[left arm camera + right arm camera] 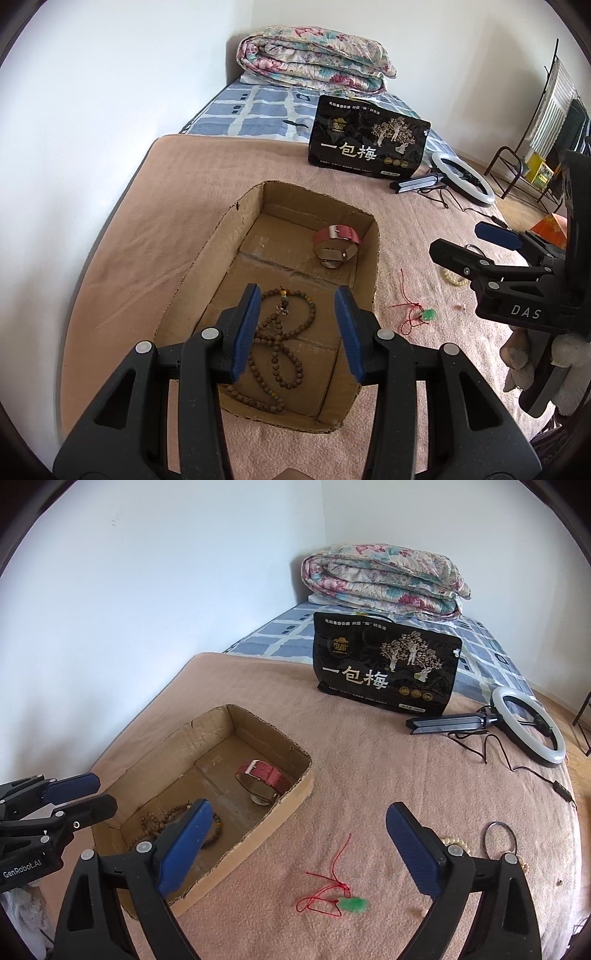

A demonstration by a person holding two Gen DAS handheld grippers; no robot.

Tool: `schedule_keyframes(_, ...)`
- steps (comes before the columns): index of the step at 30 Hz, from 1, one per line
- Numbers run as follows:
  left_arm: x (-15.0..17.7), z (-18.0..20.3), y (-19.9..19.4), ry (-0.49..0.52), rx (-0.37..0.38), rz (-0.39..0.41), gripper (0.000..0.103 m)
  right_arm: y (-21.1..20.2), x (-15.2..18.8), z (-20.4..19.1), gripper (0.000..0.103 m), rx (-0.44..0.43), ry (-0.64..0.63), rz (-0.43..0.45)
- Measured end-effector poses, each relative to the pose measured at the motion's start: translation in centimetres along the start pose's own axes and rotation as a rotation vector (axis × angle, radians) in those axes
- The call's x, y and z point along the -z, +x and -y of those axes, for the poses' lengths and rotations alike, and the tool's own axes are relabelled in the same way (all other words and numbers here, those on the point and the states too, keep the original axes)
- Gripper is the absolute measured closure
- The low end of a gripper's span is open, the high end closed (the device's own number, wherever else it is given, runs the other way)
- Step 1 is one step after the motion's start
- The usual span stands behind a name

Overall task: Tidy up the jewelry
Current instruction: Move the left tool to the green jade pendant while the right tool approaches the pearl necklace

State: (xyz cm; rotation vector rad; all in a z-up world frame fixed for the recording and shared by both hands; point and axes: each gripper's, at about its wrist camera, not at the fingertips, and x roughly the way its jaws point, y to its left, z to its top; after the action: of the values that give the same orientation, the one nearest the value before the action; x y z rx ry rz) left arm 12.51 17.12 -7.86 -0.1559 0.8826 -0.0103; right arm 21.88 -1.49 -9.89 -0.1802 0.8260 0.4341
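Soft, even daylight in both views, bright white walls [166, 590] slightly washed out, only faint shadows on the pink blanket [155, 206], deeper shade inside the cardboard box [255, 206], strong fisheye bending with dark rounded corners, sharp centre, slightly soft edges

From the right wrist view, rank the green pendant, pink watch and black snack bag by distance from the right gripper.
Measured from the right gripper:
1. Green pendant: on the blanket, between its fingers.
2. Pink watch: in the cardboard box, ahead-left.
3. Black snack bag: upright, far back.
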Motion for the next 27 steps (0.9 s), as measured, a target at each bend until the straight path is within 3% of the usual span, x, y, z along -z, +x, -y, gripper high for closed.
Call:
schedule_keyframes(9, -0.2, 3.2, -0.3, 0.047, 0.042, -0.006, 0.06, -2.9, 0.9, 4.5, 0.0, 0.067, 0.049, 0.036)
schedule_keyframes(13, -0.2, 5.2, -0.1, 0.078, 0.068, -0.008, 0.049, -4.3, 1.5, 6.7, 0.0, 0.091, 0.066, 0.042)
schedule_keyframes(27, 1.0, 12.3, 2.8, 0.192, 0.158, -0.083, 0.049, -7.1, 4.4, 15.5, 0.0, 0.211, 0.138, 0.03)
